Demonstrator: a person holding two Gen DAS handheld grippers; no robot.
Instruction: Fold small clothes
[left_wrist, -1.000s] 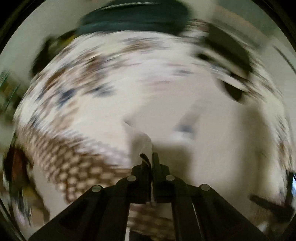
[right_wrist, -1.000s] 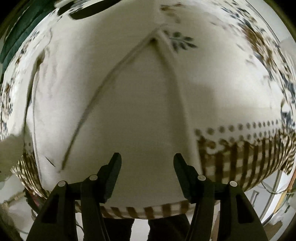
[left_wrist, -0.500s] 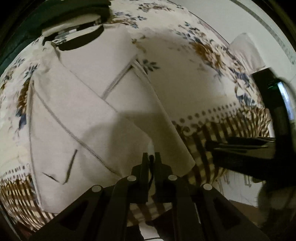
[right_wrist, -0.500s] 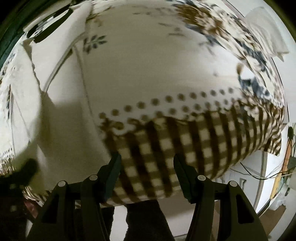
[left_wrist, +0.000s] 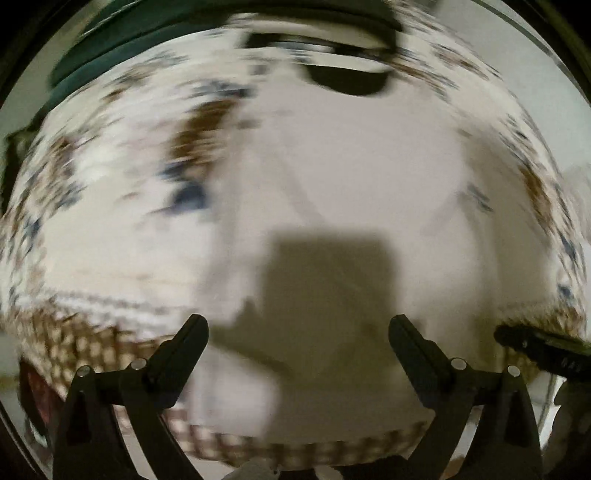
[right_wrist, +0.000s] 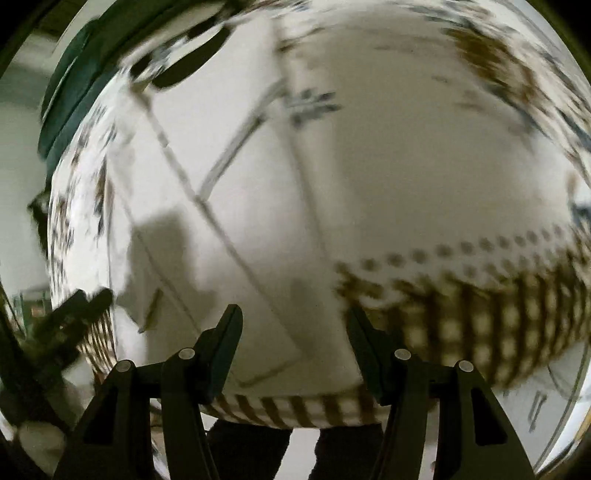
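Observation:
A small white garment (left_wrist: 351, 177) with a dark neck opening (left_wrist: 347, 79) lies flat on the patterned tablecloth, its sides folded in over the middle. It also shows in the right wrist view (right_wrist: 229, 206), where grey seams cross it. My left gripper (left_wrist: 297, 328) is open and empty above the garment's near part. My right gripper (right_wrist: 293, 328) is open and empty over the garment's near right edge. The left gripper (right_wrist: 70, 317) also shows at the left of the right wrist view. Both views are blurred.
The tablecloth (right_wrist: 461, 177) is white with brown and blue flowers and a brown checked border (right_wrist: 480, 314) at the near edge. A dark green thing (left_wrist: 155, 48) lies beyond the table's far side. The right gripper's tip (left_wrist: 543, 349) shows at the right of the left wrist view.
My left gripper has let go of the garment's edge and opened, and it has swung left over the garment. The right gripper has swung back left over the garment's near edge.

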